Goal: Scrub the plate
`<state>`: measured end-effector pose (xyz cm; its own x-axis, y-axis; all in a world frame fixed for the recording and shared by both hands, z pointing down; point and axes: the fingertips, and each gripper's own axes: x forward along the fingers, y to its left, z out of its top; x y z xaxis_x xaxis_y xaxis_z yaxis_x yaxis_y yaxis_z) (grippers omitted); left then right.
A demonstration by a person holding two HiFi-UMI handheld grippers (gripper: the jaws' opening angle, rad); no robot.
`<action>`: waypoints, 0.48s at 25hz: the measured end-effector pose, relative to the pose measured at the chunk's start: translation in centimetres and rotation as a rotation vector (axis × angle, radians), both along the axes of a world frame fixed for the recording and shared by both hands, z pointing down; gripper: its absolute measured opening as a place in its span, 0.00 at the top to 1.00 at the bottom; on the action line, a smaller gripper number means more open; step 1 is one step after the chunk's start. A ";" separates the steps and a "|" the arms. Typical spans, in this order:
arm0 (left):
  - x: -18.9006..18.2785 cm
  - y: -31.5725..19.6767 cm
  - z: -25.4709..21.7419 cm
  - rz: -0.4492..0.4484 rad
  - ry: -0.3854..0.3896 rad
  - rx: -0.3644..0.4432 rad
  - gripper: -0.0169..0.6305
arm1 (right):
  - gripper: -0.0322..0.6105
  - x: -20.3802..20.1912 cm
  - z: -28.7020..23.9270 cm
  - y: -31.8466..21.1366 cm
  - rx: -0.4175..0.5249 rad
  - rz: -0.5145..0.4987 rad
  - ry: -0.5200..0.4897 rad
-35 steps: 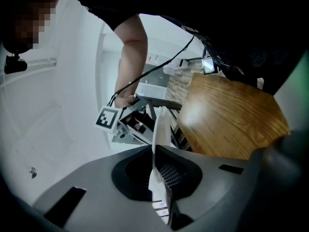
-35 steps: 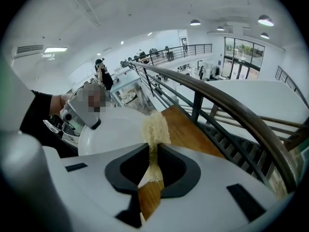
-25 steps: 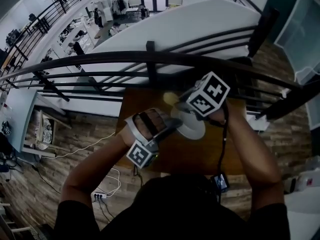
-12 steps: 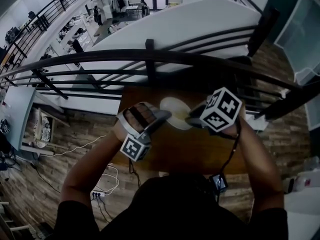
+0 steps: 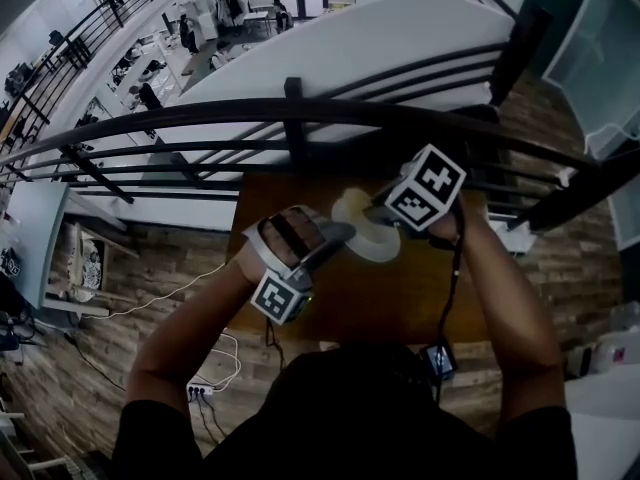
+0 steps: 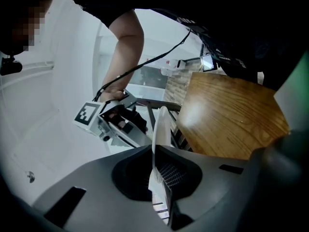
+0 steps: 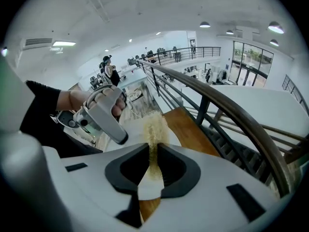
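Working at a small wooden table, we are standing close against a dark metal railing that is running along the table's far edge. Beyond it the floor is dropping away to a lower level. The space on that side is tight. The bare wood nearer to us is giving the most open room. The table's left edge is lying just under the left gripper.

We are holding the plate off the tabletop, above its far part and near the railing. The left gripper is pinching the plate's rim with its jaws nearly together. In the left gripper view the plate is showing edge-on as a thin white sliver rising from the jaws, with the table to its right.

The right gripper is coming in from the other side, tilted downward, its marker cube facing up. Its jaws are clamping a pale yellow, fibrous scrub pad, and the pad is lying against the plate's white face. In the right gripper view the railing is sweeping close past on the right.

The plate is looking round, plain white and smooth; we cannot tell whether any dirt is on it.
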<state>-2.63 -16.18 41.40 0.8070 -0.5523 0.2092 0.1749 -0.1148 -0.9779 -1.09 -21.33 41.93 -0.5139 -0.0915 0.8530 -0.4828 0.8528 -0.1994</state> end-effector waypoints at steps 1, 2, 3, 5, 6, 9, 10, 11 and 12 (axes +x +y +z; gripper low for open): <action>0.3 -0.1 0.0 0.001 -0.001 -0.002 0.95 | 0.86 -0.5 -0.5 0.1 0.006 -0.010 -0.010; 0.4 -0.3 0.2 -0.002 -0.005 -0.005 0.95 | 0.86 -1.0 -1.0 0.4 0.009 -0.023 -0.018; 0.3 -0.6 0.3 -0.010 -0.010 -0.009 0.95 | 0.86 -1.4 -1.4 0.8 0.008 -0.036 -0.027; -0.3 -1.6 0.6 -0.038 -0.012 -0.018 0.95 | 0.86 -2.1 -2.3 1.8 -0.002 -0.056 -0.058; -0.8 -2.3 0.6 -0.056 -0.008 -0.020 0.95 | 0.86 -2.4 -2.8 2.3 -0.006 -0.060 -0.077; -2.5 -4.4 0.2 -0.115 0.014 -0.016 0.95 | 0.86 -2.8 -3.2 3.8 -0.028 -0.087 -0.108; -2.9 -4.8 -0.1 -0.128 0.017 -0.010 0.95 | 0.87 -2.4 -2.9 4.1 -0.035 -0.092 -0.100; -3.2 -5.1 -0.3 -0.133 0.014 -0.004 0.95 | 0.86 -1.8 -2.3 4.0 -0.040 -0.089 -0.085; -3.4 -5.1 -0.5 -0.132 0.008 0.002 0.95 | 0.86 -0.9 -1.7 3.7 -0.045 -0.074 -0.068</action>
<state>-6.00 -21.30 40.89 0.7292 -0.6538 0.2021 0.1507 -0.1347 -0.9794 -2.01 -17.61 40.24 -0.5745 -0.0131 0.8184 -0.4027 0.8750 -0.2687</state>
